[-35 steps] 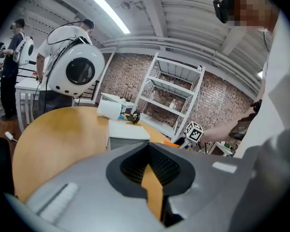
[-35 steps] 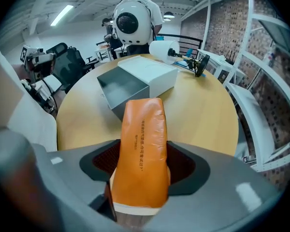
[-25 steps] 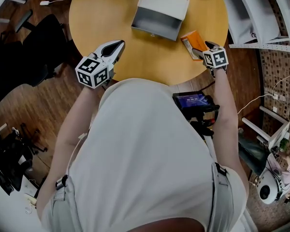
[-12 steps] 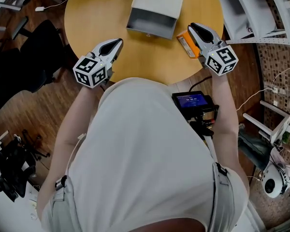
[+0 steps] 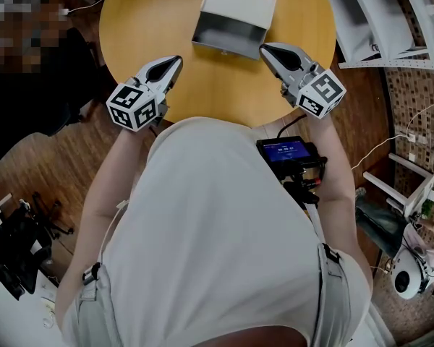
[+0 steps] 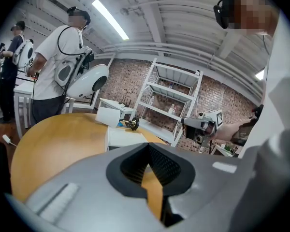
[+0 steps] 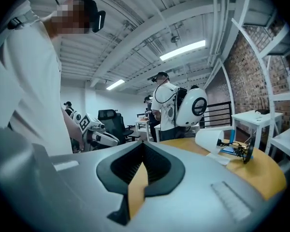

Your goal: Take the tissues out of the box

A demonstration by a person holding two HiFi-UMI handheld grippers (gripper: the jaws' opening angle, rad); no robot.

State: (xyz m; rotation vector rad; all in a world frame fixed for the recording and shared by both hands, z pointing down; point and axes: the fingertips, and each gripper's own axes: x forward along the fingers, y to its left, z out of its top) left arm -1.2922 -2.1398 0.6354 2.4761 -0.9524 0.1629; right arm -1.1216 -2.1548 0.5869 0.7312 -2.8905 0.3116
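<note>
A white box (image 5: 235,19) with a grey open side lies on the round yellow table (image 5: 152,20), toward its far side. In the left gripper view the box (image 6: 122,136) shows as a white slab. No tissues are in view. My left gripper (image 5: 175,62) hovers at the table's near left edge, its jaws shut with nothing between them. My right gripper (image 5: 265,49) points up and left toward the box's near right corner. Its jaws are shut too and hold nothing. Each gripper view shows only yellow table through the slit between its own pads (image 6: 147,151) (image 7: 141,153).
A white shelf rack (image 5: 380,20) stands right of the table, and a dark chair (image 5: 50,71) to its left. A white roll (image 7: 211,139) and a small device (image 7: 239,151) lie at the table's far side. People stand beyond the table (image 6: 63,66).
My right gripper lifted off the orange pack at the table's right edge, swung left toward the box and closed its jaws. The orange pack is no longer in view. The left gripper stayed put.
</note>
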